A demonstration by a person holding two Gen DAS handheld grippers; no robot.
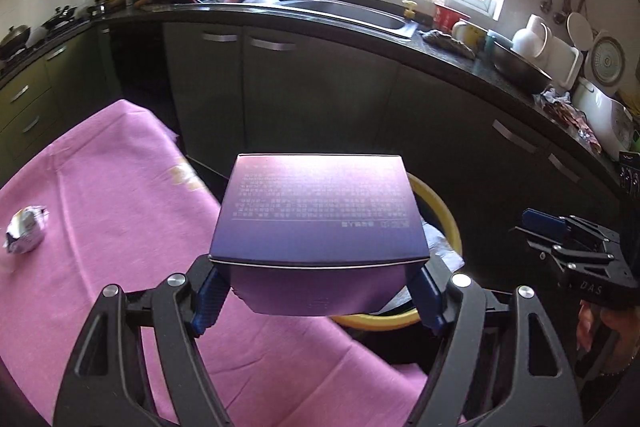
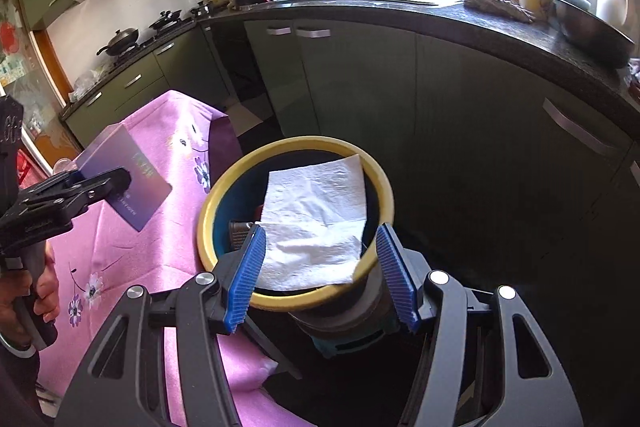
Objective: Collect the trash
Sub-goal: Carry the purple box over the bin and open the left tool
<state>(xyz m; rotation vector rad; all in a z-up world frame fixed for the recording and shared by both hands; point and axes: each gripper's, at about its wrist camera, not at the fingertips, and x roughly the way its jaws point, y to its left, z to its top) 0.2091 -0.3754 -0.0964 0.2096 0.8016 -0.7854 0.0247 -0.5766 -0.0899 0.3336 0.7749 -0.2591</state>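
1. A kitchen, with a surface draped in a pink cloth [image 1: 120, 195] in front of dark green cabinets. Beside the cloth's edge stands a yellow-rimmed bin [image 2: 384, 183].
2. The bin already holds a white paper towel [image 2: 316, 223] lying across its mouth, so some trash looks collected.
3. The left hand-held gripper [image 1: 318, 293] is clamped on a purple box [image 1: 316, 211], gripping its near end. The box hangs in the air above the cloth's edge, just beside the bin; dropping it in seems to be the step under way.
4. The right hand-held gripper [image 2: 320, 279] is spread wide and empty, hovering over the bin's near rim.
5. A crumpled silver wrapper [image 1: 26, 229] lies on the cloth, well apart from the bin; it looks to be trash left to collect.
6. Hard to make out: the box hides most of the bin in the left view, the towel covers whatever lies beneath it, and the box's print is too small to read.
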